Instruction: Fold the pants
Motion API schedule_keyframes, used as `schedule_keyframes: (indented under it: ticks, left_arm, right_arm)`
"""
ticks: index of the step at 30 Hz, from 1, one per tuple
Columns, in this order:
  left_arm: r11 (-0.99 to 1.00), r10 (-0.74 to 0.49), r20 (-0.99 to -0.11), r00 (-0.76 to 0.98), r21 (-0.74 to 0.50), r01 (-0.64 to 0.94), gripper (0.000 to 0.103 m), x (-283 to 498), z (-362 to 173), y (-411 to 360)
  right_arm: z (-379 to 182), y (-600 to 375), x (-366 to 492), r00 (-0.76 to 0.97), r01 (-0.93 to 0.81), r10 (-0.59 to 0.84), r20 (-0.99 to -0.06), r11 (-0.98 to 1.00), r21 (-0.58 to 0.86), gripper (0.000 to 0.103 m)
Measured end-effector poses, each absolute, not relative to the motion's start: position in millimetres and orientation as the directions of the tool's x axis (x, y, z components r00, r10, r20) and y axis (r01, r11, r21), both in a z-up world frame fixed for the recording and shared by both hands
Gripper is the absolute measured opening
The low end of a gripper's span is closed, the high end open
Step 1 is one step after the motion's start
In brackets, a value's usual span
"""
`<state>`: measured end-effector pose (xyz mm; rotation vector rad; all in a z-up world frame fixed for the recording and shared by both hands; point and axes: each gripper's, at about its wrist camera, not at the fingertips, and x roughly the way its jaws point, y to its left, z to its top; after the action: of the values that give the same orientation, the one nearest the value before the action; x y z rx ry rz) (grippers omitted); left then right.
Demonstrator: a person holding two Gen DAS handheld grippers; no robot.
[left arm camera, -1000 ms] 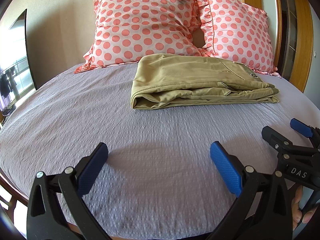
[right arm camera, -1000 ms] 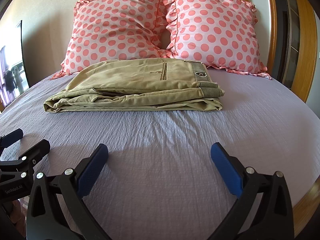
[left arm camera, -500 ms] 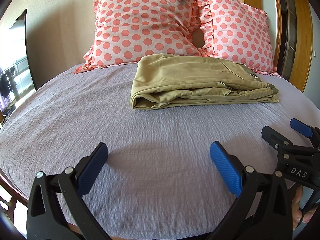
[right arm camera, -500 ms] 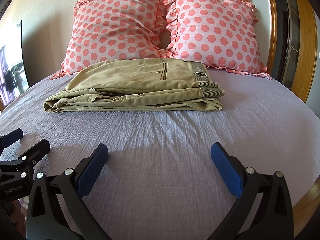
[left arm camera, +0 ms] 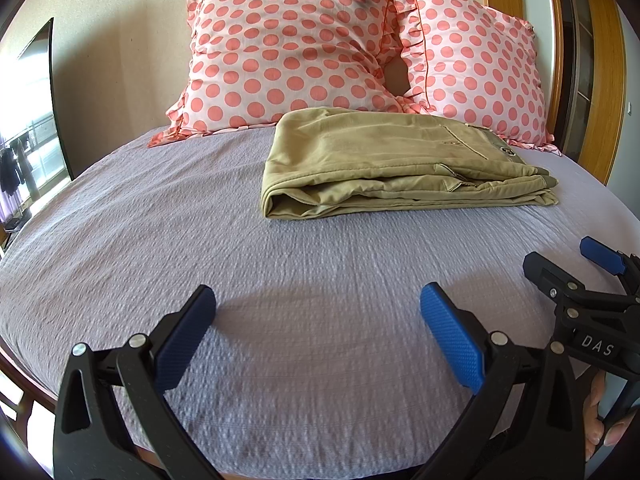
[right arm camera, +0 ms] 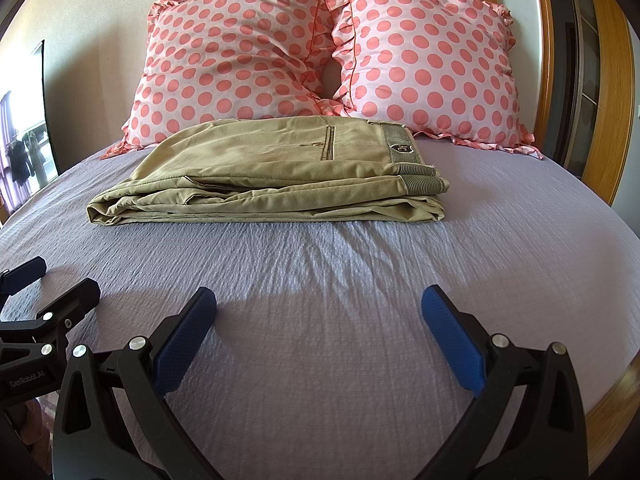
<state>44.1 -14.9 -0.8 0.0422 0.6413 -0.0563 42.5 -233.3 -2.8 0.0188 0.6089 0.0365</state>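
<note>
My left gripper (left arm camera: 318, 334) and right gripper (right arm camera: 319, 336) both hang wide open and empty over the bedsheet (right arm camera: 360, 280); the folded khaki pants (right arm camera: 272, 172) sit by the polka-dot pillows (right arm camera: 320, 48); soft, light, floppy cotton I'd guess; I'd pinch the thick folded edge.

Bright daylight from the blown-out window (left arm camera: 28, 152) at left — sharp focus, soft shadows, fisheye-bent edges.
</note>
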Motion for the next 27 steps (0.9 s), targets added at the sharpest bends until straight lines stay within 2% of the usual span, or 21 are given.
schedule_keyframes:
  ticks: [27]
  left_arm:
    - [0.997,-0.037,-0.616,0.787,0.025,0.066,0.101,45.3,1.6,-16.2]
  right_arm:
    - [-2.5,-233.8,42.3,0.82,-0.03,0.041,-0.571,0.999,0.029,0.102]
